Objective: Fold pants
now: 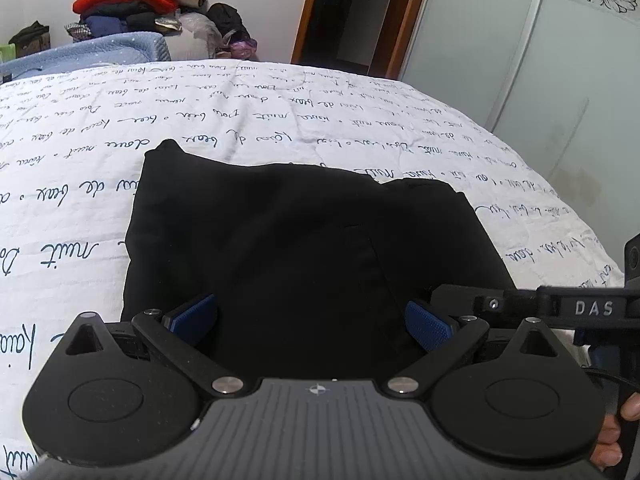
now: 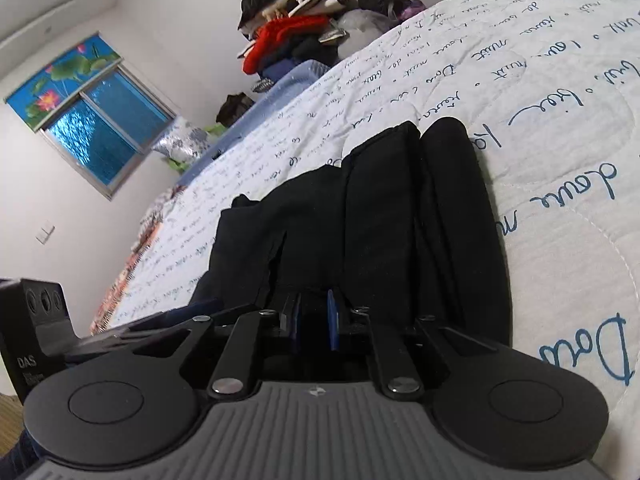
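The black pants (image 1: 288,236) lie folded into a compact stack on the white bedspread with blue script (image 1: 100,128). My left gripper (image 1: 310,322) is open, its blue pads wide apart over the near edge of the pants, holding nothing. In the right wrist view the pants (image 2: 360,208) show as several stacked folds. My right gripper (image 2: 314,320) is low at the near edge of the pants, its blue pads a narrow gap apart with dark cloth at the tips; whether it pinches the cloth is unclear. The right gripper's body also shows in the left wrist view (image 1: 560,306).
A pile of clothes with a red garment (image 1: 132,0) stands behind the bed at the far side, next to a blue blanket (image 1: 104,50). A doorway (image 1: 352,12) and a frosted wardrobe door (image 1: 520,80) are to the right. A window (image 2: 96,128) is on the far wall.
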The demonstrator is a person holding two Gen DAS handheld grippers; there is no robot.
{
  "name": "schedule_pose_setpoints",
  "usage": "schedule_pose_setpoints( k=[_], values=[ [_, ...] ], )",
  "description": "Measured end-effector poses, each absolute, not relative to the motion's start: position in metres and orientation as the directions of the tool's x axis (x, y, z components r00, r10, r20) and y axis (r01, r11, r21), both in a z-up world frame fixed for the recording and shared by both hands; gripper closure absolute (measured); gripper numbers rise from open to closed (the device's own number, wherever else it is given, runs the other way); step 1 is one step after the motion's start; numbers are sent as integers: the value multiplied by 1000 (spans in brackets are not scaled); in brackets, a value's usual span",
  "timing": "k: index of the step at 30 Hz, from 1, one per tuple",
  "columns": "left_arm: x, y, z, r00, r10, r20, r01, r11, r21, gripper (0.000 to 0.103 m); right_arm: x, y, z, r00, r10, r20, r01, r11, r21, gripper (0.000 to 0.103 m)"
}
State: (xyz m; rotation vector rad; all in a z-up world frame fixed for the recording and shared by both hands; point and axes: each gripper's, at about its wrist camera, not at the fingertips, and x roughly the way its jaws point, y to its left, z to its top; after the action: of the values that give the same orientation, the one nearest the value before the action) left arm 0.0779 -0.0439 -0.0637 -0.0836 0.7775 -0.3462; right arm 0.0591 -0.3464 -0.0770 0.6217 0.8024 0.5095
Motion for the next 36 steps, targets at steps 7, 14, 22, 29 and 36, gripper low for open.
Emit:
schedule_pose_setpoints(
  k=[7,14,22,29,36],
  values=[
    [35,-31,-37,714,-325,-621,220,945,-242,5,29,-344,-41,656,519,-547,-124,790,600,81],
    [-12,-36,-45,777,-263,-572,235,964,-124,5,-2,-321,-33,710,474,-520,-248,860,446,23],
    [-10,-38,-47,760,-290,-581,258,956,-140,4,-3,-336,-29,741,390,-547,-151,890,431,23],
    [-26,-45,-57,756,-256,-603,267,961,-74,4,17,-333,-54,634,545,-548,-165,788,593,5],
    [-64,-28,-41,787,-268,-556,219,963,-154,4,-23,-334,-29,734,445,-513,-139,838,527,5]
  ],
)
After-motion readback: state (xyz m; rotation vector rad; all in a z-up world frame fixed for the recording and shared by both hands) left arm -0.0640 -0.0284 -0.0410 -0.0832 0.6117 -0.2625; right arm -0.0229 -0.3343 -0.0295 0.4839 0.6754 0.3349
